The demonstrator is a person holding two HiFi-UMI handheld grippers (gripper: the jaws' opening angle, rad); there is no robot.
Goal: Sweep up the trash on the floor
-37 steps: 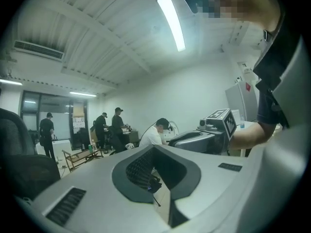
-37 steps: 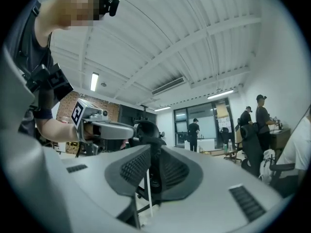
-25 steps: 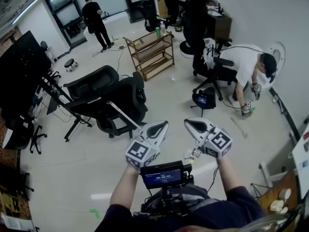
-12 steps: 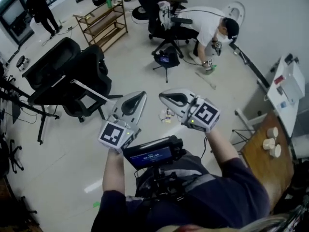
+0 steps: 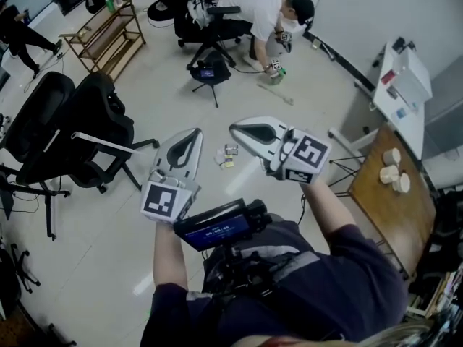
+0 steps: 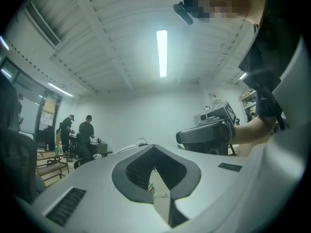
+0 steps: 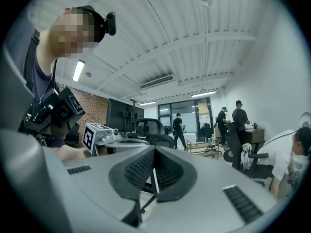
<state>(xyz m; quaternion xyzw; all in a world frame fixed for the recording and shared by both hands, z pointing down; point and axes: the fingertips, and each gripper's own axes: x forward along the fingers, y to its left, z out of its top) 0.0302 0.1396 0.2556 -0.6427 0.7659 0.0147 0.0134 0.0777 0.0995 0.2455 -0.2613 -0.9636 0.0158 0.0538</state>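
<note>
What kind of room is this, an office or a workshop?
Probably an open office or lab workspace: black swivel chairs stand on a pale hard floor, with a wooden shelf rack and a wooden table nearby.

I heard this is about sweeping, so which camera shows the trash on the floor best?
The head view: small scraps of trash lie in plain sight on the pale floor. Neither gripper view clearly shows them.
</note>
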